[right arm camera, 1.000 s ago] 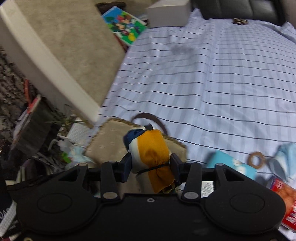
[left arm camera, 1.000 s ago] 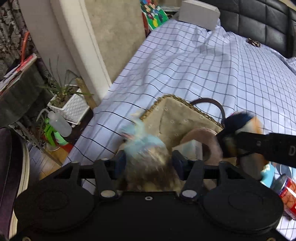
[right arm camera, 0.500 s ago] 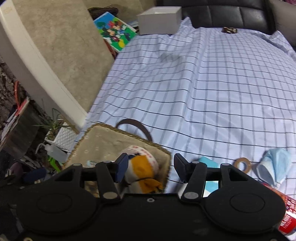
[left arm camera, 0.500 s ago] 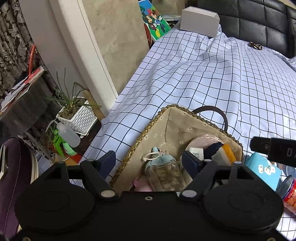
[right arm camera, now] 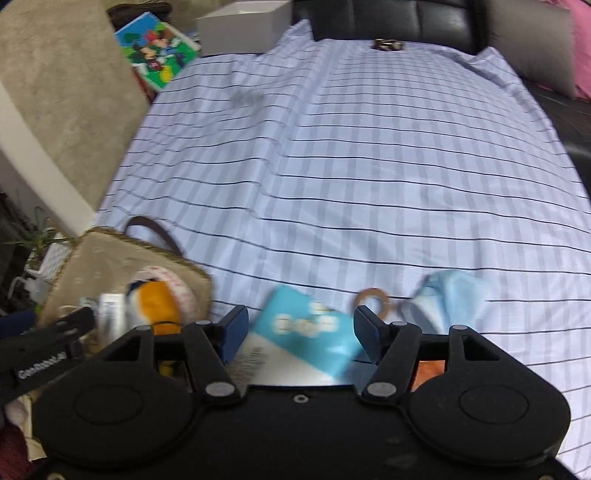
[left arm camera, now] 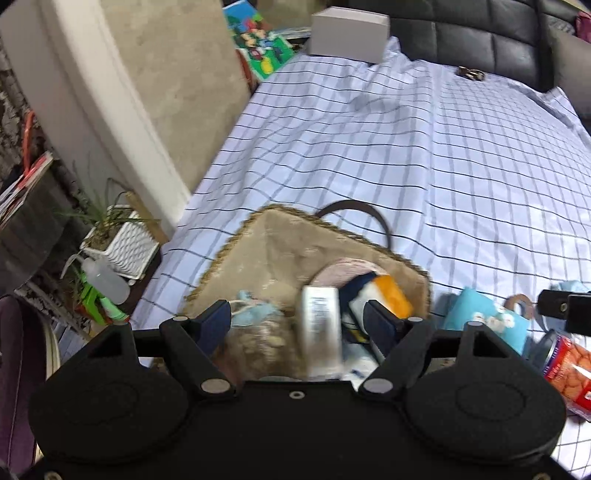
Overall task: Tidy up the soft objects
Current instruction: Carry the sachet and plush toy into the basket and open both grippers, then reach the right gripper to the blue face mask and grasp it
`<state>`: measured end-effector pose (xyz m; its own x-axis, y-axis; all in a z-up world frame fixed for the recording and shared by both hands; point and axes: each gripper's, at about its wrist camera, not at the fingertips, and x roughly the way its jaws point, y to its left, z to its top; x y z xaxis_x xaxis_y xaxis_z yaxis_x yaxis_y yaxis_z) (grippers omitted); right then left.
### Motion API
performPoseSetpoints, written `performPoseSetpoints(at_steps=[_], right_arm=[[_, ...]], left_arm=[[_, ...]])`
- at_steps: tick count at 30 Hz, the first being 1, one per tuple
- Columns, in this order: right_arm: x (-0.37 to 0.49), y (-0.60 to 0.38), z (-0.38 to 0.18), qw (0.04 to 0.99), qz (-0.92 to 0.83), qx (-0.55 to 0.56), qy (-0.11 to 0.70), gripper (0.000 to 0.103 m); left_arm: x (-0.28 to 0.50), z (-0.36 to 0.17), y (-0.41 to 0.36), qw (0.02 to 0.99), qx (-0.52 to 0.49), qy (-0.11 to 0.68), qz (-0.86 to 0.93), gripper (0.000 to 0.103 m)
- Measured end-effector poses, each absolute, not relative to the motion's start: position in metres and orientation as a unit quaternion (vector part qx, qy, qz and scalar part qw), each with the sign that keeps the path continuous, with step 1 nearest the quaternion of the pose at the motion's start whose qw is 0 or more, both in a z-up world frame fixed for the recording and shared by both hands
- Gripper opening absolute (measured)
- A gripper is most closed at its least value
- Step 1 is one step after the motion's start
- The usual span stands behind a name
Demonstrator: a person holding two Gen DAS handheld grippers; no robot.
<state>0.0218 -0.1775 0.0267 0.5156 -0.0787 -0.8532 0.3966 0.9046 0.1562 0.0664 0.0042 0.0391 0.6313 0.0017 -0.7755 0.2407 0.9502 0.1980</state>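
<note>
Our left gripper hangs released over the basket, which holds the orange-and-blue plush and a speckled pouch. Our right gripper, also released, hovers over one turquoise packet. Beyond lie one ring, one blue cloth, then the checked sheet.

Both wrist cams looked forward and down over the checked bedsheet toward the black headboard. The left one sat close above the woven basket, slightly left of the bed edge. The right one hung further right, close over the blue packet. Both views shared the basket, packet and white box.
</note>
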Motion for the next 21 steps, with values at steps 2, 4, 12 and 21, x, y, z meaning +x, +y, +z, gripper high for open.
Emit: performPoseSetpoints(at_steps=[2, 4, 12, 21], right_arm=[[0.012, -0.194, 0.025, 0.85, -0.156, 0.17, 0.474, 0.064], [0.003, -0.211, 0.024, 0.845, -0.172, 0.175, 0.475, 0.065], [-0.034, -0.278, 0.014, 0.824, -0.247, 0.185, 0.475, 0.07], [-0.051, -0.324, -0.013, 0.801, -0.279, 0.169, 0.501, 0.088]], left_arm=[[0.064, 0.037, -0.005, 0.889, 0.147, 0.426, -0.077, 0.075], [0.063, 0.036, -0.014, 0.887, 0.15, 0.427, -0.087, 0.075], [0.05, 0.032, -0.059, 0.88, 0.163, 0.426, -0.134, 0.076], [0.042, 0.008, -0.112, 0.857, 0.184, 0.447, -0.178, 0.076]])
